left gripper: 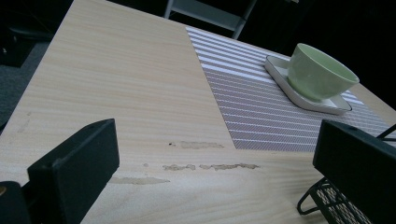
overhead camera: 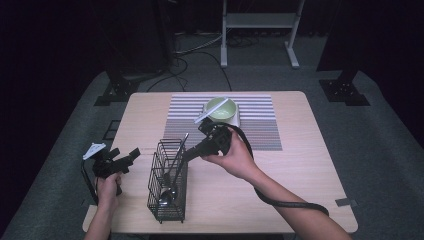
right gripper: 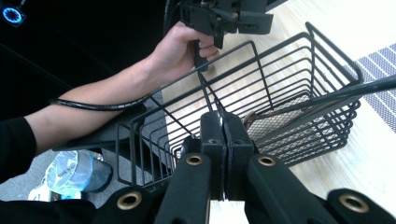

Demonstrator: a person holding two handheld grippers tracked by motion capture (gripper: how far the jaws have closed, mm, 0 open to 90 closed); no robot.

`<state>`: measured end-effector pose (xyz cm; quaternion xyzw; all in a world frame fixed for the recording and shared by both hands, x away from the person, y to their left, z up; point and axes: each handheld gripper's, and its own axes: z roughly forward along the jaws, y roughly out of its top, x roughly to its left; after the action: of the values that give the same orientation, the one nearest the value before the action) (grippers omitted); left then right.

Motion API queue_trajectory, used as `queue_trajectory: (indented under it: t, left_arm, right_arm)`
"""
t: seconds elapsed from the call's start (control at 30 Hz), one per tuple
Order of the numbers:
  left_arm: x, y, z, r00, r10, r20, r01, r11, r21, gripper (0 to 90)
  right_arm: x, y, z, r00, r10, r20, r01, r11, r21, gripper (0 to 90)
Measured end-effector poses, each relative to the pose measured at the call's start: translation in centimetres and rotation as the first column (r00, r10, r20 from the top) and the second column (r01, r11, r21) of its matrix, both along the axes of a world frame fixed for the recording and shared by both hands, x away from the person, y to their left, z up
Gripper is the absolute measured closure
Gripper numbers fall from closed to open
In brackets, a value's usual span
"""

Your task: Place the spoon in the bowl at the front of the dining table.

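A black wire basket [overhead camera: 167, 205] stands on the table near the front left, with a spoon [overhead camera: 167, 194] and other cutlery lying inside it. My right gripper [overhead camera: 186, 156] is at the basket's upper rim with its jaws shut. In the right gripper view the right gripper [right gripper: 224, 126] meets the basket [right gripper: 299, 70] at a divider wire, and I cannot tell whether it pinches that wire. To the basket's left, my left gripper [overhead camera: 125, 152] is held open with nothing in it. In its own view the left gripper [left gripper: 217, 140] faces bare tabletop.
A green bowl [overhead camera: 220, 109] [left gripper: 317, 70] sits on a white square plate [left gripper: 280, 74] on a striped placemat [overhead camera: 260, 127], with a white utensil [overhead camera: 206, 114] across its rim. A white stand [overhead camera: 260, 20] is beyond the table. The left arm's cable [right gripper: 93, 105] trails off the table.
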<state>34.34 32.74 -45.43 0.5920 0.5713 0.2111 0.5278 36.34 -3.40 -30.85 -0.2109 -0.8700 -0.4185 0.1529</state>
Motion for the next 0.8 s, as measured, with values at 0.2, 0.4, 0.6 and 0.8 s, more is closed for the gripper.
queue_trajectory:
  t: [0.2,0.4,0.6,0.8]
  left_arm:
    - [0.0,0.0,0.0,1.0,-0.003,0.0,0.003,1.0,0.004,0.0]
    - [0.0,0.0,0.0,1.0,-0.004,-0.001,0.004,1.0,0.002,0.0]
    - [0.0,0.1,0.0,1.0,0.001,-0.002,-0.001,1.0,-0.002,0.0]
    - [0.0,0.1,-0.1,1.0,0.002,-0.002,-0.002,1.0,-0.006,0.0]
  right_arm:
    - [0.1,-0.5,0.4,1.0,-0.008,-0.002,0.008,1.0,0.021,89.0]
    - [0.3,-0.5,0.5,0.9999,-0.01,-0.011,0.011,1.0,0.028,89.0]
    - [0.6,-0.9,1.0,0.9995,-0.015,-0.027,0.017,0.998,0.053,89.0]
    - [0.8,-1.3,1.5,0.9991,-0.019,-0.039,0.022,0.997,0.076,89.0]
